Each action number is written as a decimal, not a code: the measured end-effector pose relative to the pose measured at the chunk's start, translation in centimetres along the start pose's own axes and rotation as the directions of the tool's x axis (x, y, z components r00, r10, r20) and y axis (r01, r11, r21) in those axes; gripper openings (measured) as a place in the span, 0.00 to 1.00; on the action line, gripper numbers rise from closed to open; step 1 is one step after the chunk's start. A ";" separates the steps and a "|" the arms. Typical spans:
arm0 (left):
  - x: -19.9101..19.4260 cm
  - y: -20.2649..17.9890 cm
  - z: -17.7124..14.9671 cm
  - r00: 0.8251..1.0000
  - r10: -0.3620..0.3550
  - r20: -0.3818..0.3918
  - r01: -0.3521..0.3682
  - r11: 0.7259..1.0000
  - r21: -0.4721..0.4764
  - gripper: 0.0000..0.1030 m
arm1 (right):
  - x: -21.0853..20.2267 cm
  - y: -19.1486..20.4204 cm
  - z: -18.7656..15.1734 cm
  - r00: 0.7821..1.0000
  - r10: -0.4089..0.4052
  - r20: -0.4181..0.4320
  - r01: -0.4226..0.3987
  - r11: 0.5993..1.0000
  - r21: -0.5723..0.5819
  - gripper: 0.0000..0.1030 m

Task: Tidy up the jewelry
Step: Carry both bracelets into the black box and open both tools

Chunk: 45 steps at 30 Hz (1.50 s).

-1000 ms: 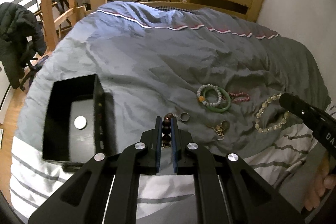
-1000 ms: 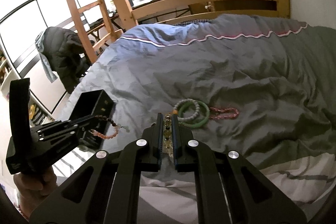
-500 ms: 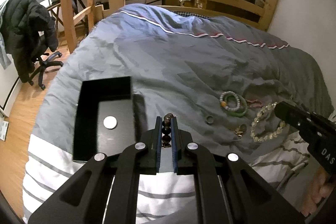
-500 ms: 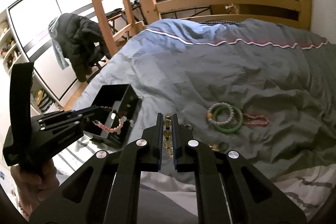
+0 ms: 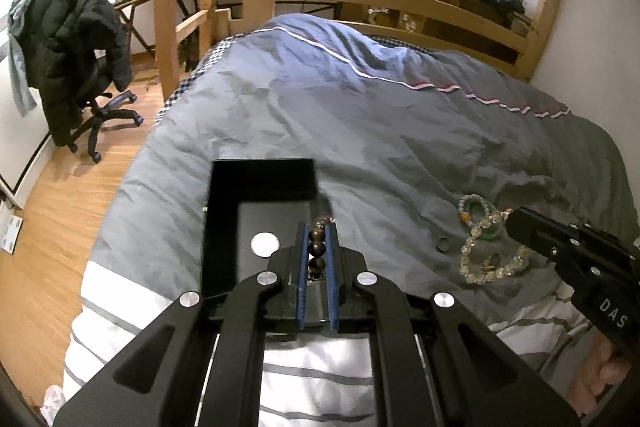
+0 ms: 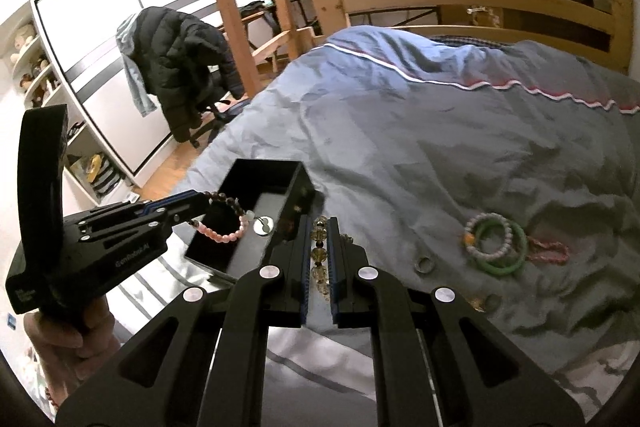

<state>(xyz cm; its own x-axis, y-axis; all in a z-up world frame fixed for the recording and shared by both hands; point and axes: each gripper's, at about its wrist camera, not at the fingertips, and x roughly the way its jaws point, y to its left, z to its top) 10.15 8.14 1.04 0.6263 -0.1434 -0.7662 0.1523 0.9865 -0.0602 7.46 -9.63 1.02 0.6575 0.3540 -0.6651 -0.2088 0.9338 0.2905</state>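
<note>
My left gripper [image 5: 317, 227] is clamped on a brown-and-pink bead bracelet [image 6: 224, 223] above the black box [image 5: 224, 227]; my right gripper [image 6: 320, 223] clamps a yellow bead bracelet [image 6: 319, 255] beside it.

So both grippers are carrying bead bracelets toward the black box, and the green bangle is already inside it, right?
Not quite. The green bangle lies on the duvet, well to the right of the black box, as the right wrist view shows. The rest holds: the left gripper and right gripper each carry a bead bracelet toward the box.
</note>
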 end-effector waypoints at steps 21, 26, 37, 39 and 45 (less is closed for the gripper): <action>4.2 6.0 -0.4 0.994 0.035 -0.104 -0.044 0.995 -0.086 0.08 | 8.3 6.6 1.9 0.985 0.149 -0.087 -0.152 0.988 -0.032 0.08; 5.0 6.4 -0.7 0.989 0.045 -0.140 -0.059 0.993 -0.101 0.08 | 9.8 6.7 1.3 0.980 0.162 -0.118 -0.165 0.986 -0.021 0.08; 4.9 6.8 -0.9 0.988 0.056 -0.146 -0.075 0.989 -0.129 0.08 | 10.9 6.5 0.6 0.976 0.148 -0.157 -0.149 0.989 0.002 0.09; 4.6 6.9 -0.8 0.989 0.060 -0.132 -0.078 0.988 -0.133 0.08 | 10.9 6.5 0.6 0.975 0.153 -0.160 -0.154 0.988 0.007 0.09; 4.1 7.3 -0.7 0.993 0.052 -0.106 -0.069 0.985 -0.158 0.24 | 10.4 6.2 0.9 0.977 0.144 -0.156 -0.146 0.989 0.003 0.11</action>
<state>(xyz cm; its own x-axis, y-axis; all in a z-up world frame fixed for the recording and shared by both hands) 13.31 14.81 -2.93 0.5487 -0.0822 -0.8320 -0.0140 0.9941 -0.1075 13.69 -0.24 -3.46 0.4998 0.4887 -0.7151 -0.3003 0.8722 0.3862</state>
